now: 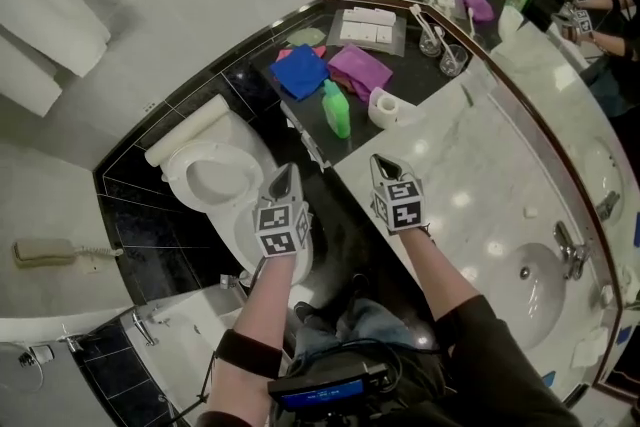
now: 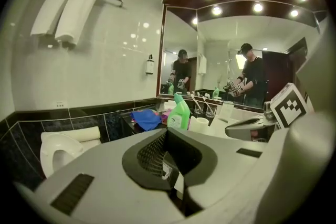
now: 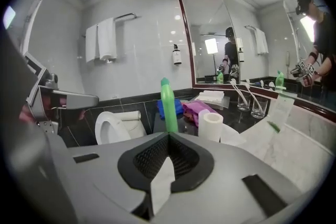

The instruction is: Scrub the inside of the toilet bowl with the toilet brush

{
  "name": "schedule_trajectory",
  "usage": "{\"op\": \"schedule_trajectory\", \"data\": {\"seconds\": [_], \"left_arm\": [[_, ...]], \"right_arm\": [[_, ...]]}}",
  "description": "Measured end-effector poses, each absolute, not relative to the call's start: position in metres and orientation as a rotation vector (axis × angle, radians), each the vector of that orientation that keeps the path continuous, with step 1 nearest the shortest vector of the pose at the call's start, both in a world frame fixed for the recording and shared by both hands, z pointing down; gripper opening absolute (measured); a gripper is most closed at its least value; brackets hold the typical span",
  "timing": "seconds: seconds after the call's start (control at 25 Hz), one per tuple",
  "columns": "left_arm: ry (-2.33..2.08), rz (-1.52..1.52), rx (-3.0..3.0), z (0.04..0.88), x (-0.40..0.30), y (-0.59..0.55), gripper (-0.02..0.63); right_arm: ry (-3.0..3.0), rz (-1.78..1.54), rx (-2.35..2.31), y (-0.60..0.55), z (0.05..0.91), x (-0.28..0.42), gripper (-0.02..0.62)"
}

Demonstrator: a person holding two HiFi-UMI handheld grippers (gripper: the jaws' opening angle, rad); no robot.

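Note:
The white toilet [image 1: 210,177], seat down and lid up, stands against the dark tiled wall left of the counter; it also shows in the left gripper view [image 2: 58,147] and the right gripper view [image 3: 113,126]. No toilet brush shows in any view. My left gripper [image 1: 285,171] is held up in mid-air just right of the bowl, its jaws shut [image 2: 169,157] on nothing I can make out. My right gripper [image 1: 385,163] hovers beside it over the counter's edge, jaws together [image 3: 167,160]. A thin white sliver shows in the seam; I cannot tell what it is.
On the dark counter [image 1: 440,80] stand a green bottle [image 1: 336,110], a blue cloth [image 1: 300,71], a purple cloth [image 1: 358,70], a paper roll [image 1: 383,107] and two glasses [image 1: 442,50]. A marble basin [image 1: 535,280] lies to the right. A faucet [image 1: 145,325] sits at the lower left.

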State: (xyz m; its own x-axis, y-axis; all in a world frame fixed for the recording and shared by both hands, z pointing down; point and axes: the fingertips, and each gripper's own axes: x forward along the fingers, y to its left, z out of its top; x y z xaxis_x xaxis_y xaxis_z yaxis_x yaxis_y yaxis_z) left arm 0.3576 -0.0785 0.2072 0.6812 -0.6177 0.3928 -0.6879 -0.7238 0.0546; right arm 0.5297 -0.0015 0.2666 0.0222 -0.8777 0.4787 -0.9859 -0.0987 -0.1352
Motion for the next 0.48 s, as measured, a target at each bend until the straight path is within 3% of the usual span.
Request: {"op": "schedule_trajectory", "data": {"seconds": [0.48], "left_arm": [[-1.237,0.507,2.622,0.215,0.245,-0.038,0.0]], "right_arm": [[-2.125,0.52,1.823,0.015,0.255,0.418,0.006]]}}
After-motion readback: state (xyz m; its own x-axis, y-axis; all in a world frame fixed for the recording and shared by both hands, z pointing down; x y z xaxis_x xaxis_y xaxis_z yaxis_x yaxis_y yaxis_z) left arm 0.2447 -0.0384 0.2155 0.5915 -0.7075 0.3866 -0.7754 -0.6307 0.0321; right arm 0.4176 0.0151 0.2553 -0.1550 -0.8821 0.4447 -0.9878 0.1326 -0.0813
